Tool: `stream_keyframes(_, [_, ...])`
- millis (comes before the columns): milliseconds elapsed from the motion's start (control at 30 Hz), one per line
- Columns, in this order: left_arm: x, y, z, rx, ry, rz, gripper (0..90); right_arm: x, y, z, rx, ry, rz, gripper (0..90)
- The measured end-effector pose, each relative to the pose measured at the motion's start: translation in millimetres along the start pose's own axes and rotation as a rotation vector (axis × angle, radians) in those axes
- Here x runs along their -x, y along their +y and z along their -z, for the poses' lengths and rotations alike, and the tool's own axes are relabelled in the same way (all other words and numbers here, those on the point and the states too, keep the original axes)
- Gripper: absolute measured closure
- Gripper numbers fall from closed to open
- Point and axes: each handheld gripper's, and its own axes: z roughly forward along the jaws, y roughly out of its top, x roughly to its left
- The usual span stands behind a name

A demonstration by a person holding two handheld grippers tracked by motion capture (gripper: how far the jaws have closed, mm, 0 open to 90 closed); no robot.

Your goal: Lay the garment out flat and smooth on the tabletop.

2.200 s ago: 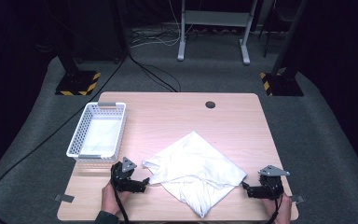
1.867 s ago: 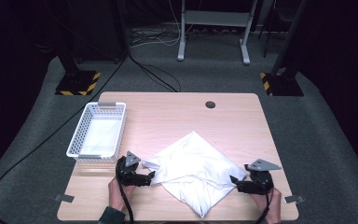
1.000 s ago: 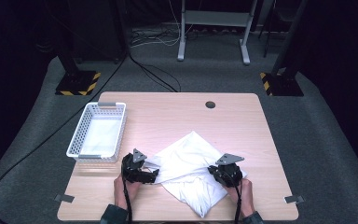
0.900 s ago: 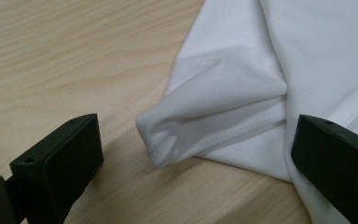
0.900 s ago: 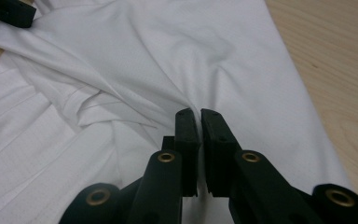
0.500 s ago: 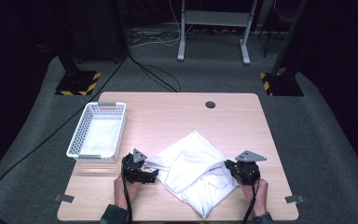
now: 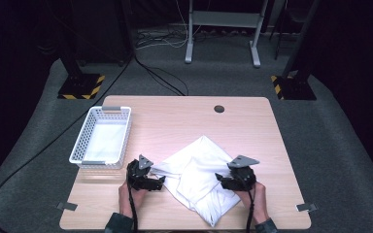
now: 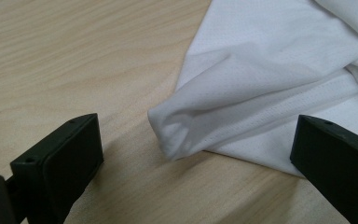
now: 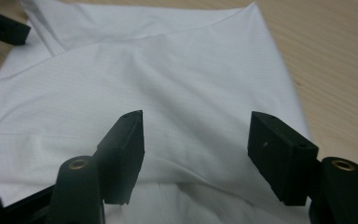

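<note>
A white mesh basket (image 7: 102, 138) sits at the left of the wooden table (image 7: 175, 121); a dark round hole (image 7: 218, 108) marks its far edge. Black cables (image 7: 155, 77) trail across the grey floor beyond.

left gripper (image 7: 161, 181) jaws spread wide, right gripper (image 7: 220, 178) jaws parted

Black grippers (image 7: 161, 181), grey plates, dark sleeves.
</note>
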Motion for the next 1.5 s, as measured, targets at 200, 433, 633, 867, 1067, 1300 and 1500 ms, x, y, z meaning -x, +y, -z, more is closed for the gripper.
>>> stream_keyframes(200, [0.2, 0.0, 0.0, 0.000, -0.001, -0.002, 2.0, -8.9, 5.8, -34.6, -0.079, 0.040, 0.022, 63.2])
stream_keyframes(433, [0.2, 0.0, 0.0, 0.000, -0.002, -0.002, 2.0, -0.8, 2.1, -28.6, -0.068, 0.029, 0.012, 84.7])
stream_keyframes(633, [0.2, -0.1, 0.1, 0.000, -0.004, -0.004, 2.1, 21.4, 2.4, -8.9, -0.044, -0.062, -0.029, 86.7])
stream_keyframes(867, [0.3, -0.1, 0.1, 0.000, -0.004, -0.006, 2.0, 38.2, 2.9, 10.7, 0.012, -0.051, -0.085, 68.5])
stream_keyframes(1067, [0.3, -0.2, 0.1, 0.000, -0.004, -0.007, 2.0, -1.9, 12.3, -21.1, -0.065, 0.063, 0.006, 49.3])
stream_keyframes(1300, [0.4, -0.1, 0.1, -0.001, -0.004, -0.008, 2.0, -13.8, 9.7, -38.4, -0.104, 0.073, 0.055, 83.4])
stream_keyframes(1500, [0.6, -0.1, 0.0, -0.001, -0.006, -0.009, 1.9, 0.1, 5.4, -29.1, -0.089, 0.063, 0.018, 87.8])
